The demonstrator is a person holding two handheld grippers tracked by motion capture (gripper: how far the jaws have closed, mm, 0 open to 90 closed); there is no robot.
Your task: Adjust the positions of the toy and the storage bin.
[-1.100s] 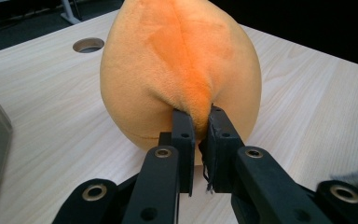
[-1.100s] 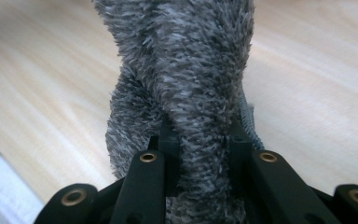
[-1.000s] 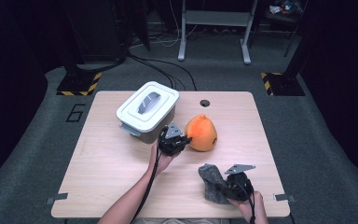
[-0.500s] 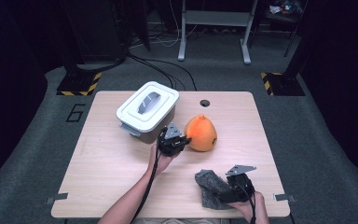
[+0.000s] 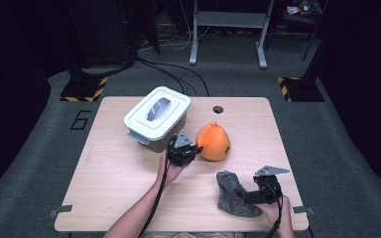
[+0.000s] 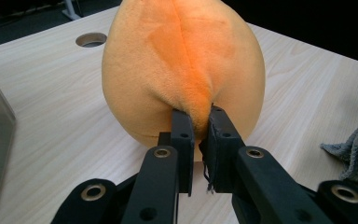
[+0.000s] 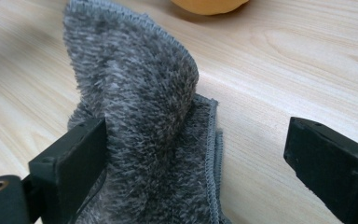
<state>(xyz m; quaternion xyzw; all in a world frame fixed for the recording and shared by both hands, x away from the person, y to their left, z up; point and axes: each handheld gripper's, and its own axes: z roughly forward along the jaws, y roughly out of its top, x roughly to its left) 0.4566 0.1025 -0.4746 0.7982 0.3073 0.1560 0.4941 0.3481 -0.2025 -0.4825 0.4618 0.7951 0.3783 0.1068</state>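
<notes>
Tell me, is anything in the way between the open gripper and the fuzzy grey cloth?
No, nothing visible is in the way. The right gripper has just been opening, and the grey cloth stands up right between its jaws, against one and apart from the other. Only bare table lies around them.

Orange toy soft plush; grey cloth fuzzy terry; table matt pale wood.

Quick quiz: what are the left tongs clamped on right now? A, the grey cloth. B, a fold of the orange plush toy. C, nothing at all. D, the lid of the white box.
B: in the left gripper view the left tongs pinch a ridge of the orange plush toy between their closed jaws.
</notes>
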